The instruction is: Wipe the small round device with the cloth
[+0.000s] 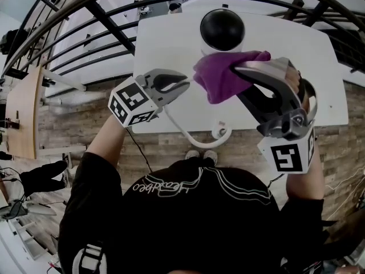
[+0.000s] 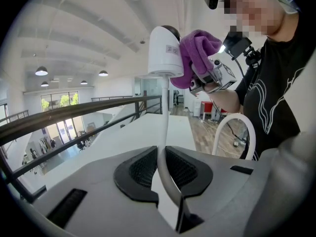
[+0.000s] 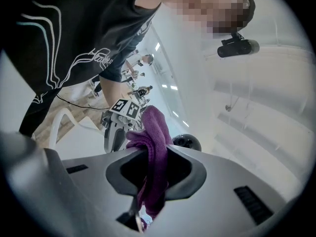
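Setting: I look steeply down on a white table [image 1: 171, 39] beside a dark railing [image 1: 85, 33], with wood floor [image 1: 74, 124] below.

Small round device: a white body with a glossy black dome [image 1: 222, 30], at the far middle of the table in the head view. In the left gripper view it rises above the tabletop on its thin white cord [image 2: 164, 127], the white body [image 2: 165, 51] facing me.

Left gripper: my left gripper [image 1: 183, 84] points at the device from the left. Its two dark pads [image 2: 143, 169] are clamped on the white cord, which runs up between them to the underside of the device. Behind the jaws the cord curves off the near table edge in a loop [image 1: 197, 137].

Right gripper: my right gripper [image 1: 242, 73] comes in from the right, just beside the device. Its jaws are closed tight on the cloth, pinched between the pads [image 3: 182, 169].

Cloth: a purple, fuzzy cloth [image 1: 225, 76], bunched up. One fold stands above the right jaws [image 3: 153, 127] and a tail hangs below them. In the left gripper view the bunched cloth [image 2: 197, 51] lies against the right side of the device's white body.

Beyond the right jaws: the black dome [image 3: 186, 142] shows just past the cloth.
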Demonstrator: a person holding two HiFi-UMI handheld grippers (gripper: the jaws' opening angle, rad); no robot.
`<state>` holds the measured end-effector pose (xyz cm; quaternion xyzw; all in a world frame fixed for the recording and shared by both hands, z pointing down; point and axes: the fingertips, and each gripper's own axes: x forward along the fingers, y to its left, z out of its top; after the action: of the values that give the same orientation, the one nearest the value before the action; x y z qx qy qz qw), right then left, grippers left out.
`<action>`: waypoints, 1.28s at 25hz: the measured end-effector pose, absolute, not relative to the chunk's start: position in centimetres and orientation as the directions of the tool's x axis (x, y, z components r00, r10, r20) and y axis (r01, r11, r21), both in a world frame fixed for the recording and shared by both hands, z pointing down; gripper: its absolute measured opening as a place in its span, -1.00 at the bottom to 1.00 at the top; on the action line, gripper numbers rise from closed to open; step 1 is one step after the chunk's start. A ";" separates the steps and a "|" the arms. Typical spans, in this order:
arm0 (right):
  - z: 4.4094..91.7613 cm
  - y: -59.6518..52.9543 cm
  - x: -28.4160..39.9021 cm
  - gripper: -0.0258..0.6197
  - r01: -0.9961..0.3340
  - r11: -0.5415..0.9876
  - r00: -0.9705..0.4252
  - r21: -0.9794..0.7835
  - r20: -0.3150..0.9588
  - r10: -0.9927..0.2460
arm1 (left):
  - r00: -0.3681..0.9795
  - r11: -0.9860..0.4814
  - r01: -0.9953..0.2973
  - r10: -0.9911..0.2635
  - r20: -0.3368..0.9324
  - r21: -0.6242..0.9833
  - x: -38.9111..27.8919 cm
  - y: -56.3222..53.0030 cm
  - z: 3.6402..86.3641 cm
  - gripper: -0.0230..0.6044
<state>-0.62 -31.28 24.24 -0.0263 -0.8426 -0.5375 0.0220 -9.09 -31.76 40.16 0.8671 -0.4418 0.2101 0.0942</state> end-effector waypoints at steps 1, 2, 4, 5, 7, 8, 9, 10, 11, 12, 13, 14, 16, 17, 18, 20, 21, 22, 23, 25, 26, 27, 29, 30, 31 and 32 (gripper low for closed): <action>24.5 -31.4 -0.6 -0.72 0.070 0.428 -0.997 0.901 0.068 0.022 | 0.520 -0.591 -0.806 -0.727 0.449 -0.024 -9.1 -31.9 40.2 -0.73; 24.7 -31.5 -0.5 -0.72 0.072 0.436 -0.997 0.897 0.069 0.022 | 0.518 -0.591 -0.807 -0.727 0.450 -0.026 -9.0 -32.0 40.2 -0.74; 25.1 -31.6 -0.5 -0.72 0.073 0.454 -0.997 0.888 0.071 0.021 | 0.518 -0.593 -0.805 -0.726 0.452 -0.030 -9.0 -32.0 40.3 -0.74; 25.2 -31.5 -0.5 -0.72 0.072 0.463 -0.997 0.883 0.072 0.020 | 0.519 -0.594 -0.804 -0.726 0.451 -0.030 -9.0 -31.9 40.3 -0.74; 25.5 -31.3 -0.6 -0.72 0.072 0.483 -0.997 0.873 0.072 0.018 | 0.521 -0.594 -0.804 -0.726 0.448 -0.028 -9.1 -31.7 40.3 -0.74; 25.7 -31.2 -0.6 -0.72 0.072 0.491 -0.997 0.868 0.073 0.016 | 0.521 -0.593 -0.805 -0.727 0.447 -0.027 -9.2 -31.7 40.4 -0.74; 26.0 -31.2 -0.7 -0.72 0.073 0.496 -0.997 0.865 0.077 0.012 | 0.521 -0.592 -0.805 -0.728 0.446 -0.027 -9.2 -31.7 40.4 -0.74; 26.4 -31.2 -0.6 -0.72 0.075 0.496 -0.997 0.865 0.083 0.006 | 0.520 -0.591 -0.806 -0.729 0.444 -0.027 -9.2 -31.6 40.5 -0.74; 26.8 -31.1 -0.6 -0.72 0.080 0.493 -0.996 0.866 0.092 0.000 | 0.521 -0.590 -0.807 -0.730 0.442 -0.024 -9.2 -31.6 40.5 -0.74; 27.1 -31.0 -0.6 -0.72 0.086 0.491 -0.995 0.867 0.101 -0.006 | 0.523 -0.590 -0.807 -0.730 0.440 -0.018 -9.2 -31.6 40.5 -0.74; 27.4 -31.0 -0.6 -0.72 0.092 0.493 -0.994 0.865 0.111 -0.010 | 0.527 -0.589 -0.808 -0.729 0.436 -0.009 -9.3 -31.5 40.5 -0.74; 27.7 -30.9 -0.7 -0.72 0.097 0.499 -0.993 0.861 0.120 -0.014 | 0.531 -0.589 -0.808 -0.729 0.432 -0.001 -9.4 -31.5 40.5 -0.74; 28.4 -30.9 -0.7 -0.72 0.109 0.510 -0.989 0.854 0.143 -0.027 | 0.538 -0.591 -0.807 -0.729 0.424 0.007 -9.5 -31.5 40.3 -0.74; 28.8 -30.9 -0.6 -0.72 0.116 0.513 -0.987 0.850 0.157 -0.037 | 0.539 -0.592 -0.806 -0.729 0.421 0.006 -9.5 -31.5 40.3 -0.74; 29.3 -30.8 -0.4 -0.72 0.123 0.517 -0.984 0.847 0.172 -0.047 | 0.539 -0.593 -0.805 -0.731 0.419 0.002 -9.5 -31.5 40.3 -0.74; 30.4 -30.7 0.1 -0.72 0.133 0.534 -0.977 0.835 0.202 -0.073 | 0.537 -0.592 -0.806 -0.734 0.415 -0.005 -9.3 -31.5 40.3 -0.74; 31.0 -30.6 0.4 -0.72 0.135 0.546 -0.972 0.827 0.216 -0.087 | 0.535 -0.591 -0.807 -0.736 0.415 -0.008 -9.3 -31.5 40.4 -0.74; 31.4 -30.5 0.8 -0.72 0.135 0.562 -0.969 0.816 0.228 -0.099 | 0.532 -0.590 -0.808 -0.737 0.417 -0.011 -9.3 -31.4 40.4 -0.74; 31.7 -30.5 1.2 -0.72 0.130 0.582 -0.965 0.803 0.236 -0.110 | 0.530 -0.589 -0.808 -0.737 0.420 -0.015 -9.3 -31.4 40.5 -0.73; 32.2 -30.5 2.1 -0.72 0.108 0.624 -0.961 0.774 0.243 -0.135 | 0.530 -0.591 -0.807 -0.736 0.421 -0.017 -9.3 -31.5 40.6 -0.73; 32.3 -30.5 2.5 -0.71 0.093 0.641 -0.958 0.762 0.243 -0.150 | 0.532 -0.592 -0.806 -0.735 0.419 -0.014 -9.3 -31.5 40.7 -0.74; 32.2 -30.5 2.9 -0.72 0.077 0.656 -0.957 0.751 0.241 -0.163 | 0.535 -0.592 -0.806 -0.735 0.417 -0.011 -9.3 -31.5 40.6 -0.74; 31.8 -30.5 3.6 -0.72 0.043 0.684 -0.956 0.728 0.229 -0.184 | 0.536 -0.593 -0.805 -0.734 0.418 -0.011 -9.3 -31.5 40.5 -0.74; 31.4 -30.5 3.9 -0.72 0.025 0.696 -0.957 0.717 0.218 -0.190 | 0.534 -0.594 -0.804 -0.734 0.420 -0.014 -9.3 -31.4 40.5 -0.74; 31.0 -30.6 4.3 -0.71 0.007 0.707 -0.959 0.708 0.204 -0.195 | 0.533 -0.595 -0.804 -0.733 0.423 -0.017 -9.2 -31.4 40.5 -0.74; 30.4 -30.7 4.7 -0.72 -0.011 0.715 -0.962 0.699 0.188 -0.199 | 0.532 -0.595 -0.803 -0.732 0.425 -0.020 -9.2 -31.4 40.4 -0.73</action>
<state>4.65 -30.75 30.43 0.0571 -0.9174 -0.3732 0.1258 -9.18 -31.37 40.37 0.8707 -0.4408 0.1989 0.0894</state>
